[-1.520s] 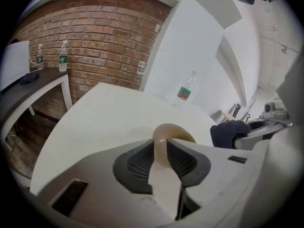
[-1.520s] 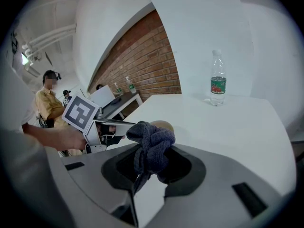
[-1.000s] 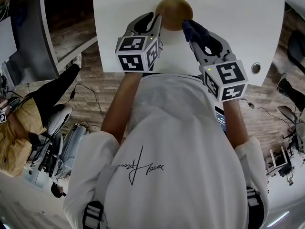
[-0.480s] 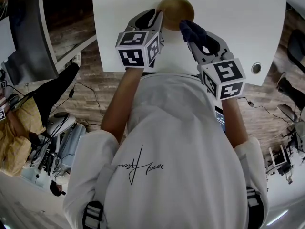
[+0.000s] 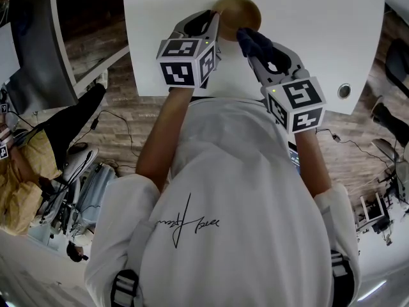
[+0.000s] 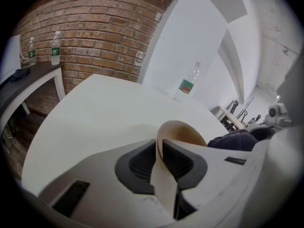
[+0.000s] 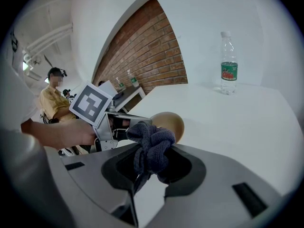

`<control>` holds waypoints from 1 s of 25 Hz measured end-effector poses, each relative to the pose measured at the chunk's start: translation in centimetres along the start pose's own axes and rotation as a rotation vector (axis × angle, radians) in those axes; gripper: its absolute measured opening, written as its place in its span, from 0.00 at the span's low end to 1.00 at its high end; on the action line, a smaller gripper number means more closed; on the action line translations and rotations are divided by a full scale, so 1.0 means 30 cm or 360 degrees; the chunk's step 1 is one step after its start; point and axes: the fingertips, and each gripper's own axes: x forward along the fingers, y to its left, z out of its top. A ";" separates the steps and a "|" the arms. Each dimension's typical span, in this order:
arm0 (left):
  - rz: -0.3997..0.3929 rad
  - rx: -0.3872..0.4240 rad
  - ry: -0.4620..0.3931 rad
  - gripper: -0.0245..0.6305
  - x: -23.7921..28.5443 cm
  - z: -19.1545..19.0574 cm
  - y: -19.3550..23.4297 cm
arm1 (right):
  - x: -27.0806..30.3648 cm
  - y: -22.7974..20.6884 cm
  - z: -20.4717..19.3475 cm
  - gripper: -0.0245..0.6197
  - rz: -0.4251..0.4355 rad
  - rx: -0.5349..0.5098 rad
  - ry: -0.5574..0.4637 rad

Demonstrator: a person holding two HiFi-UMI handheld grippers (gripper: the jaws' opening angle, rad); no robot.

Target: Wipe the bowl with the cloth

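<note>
The bowl (image 5: 241, 10) is pinched at its rim by the left gripper (image 5: 209, 20), whose jaws have just been closing. The cloth (image 7: 152, 141) is clenched by the right gripper (image 7: 153, 171).

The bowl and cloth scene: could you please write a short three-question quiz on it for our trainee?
1. True or false: the left tool holds nothing.
2. What does the right tool grip? A) cloth B) sponge C) spoon
3. Fill in: a clear ___ stands upright on the table.
Key: 1 false, its jaws have just been closing and the bowl rim sits between them; 2 A; 3 bottle.
</note>
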 end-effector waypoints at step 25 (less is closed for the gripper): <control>0.0029 -0.0018 -0.0013 0.04 0.004 0.005 0.007 | 0.021 -0.005 -0.024 0.20 0.0016 0.0014 0.0023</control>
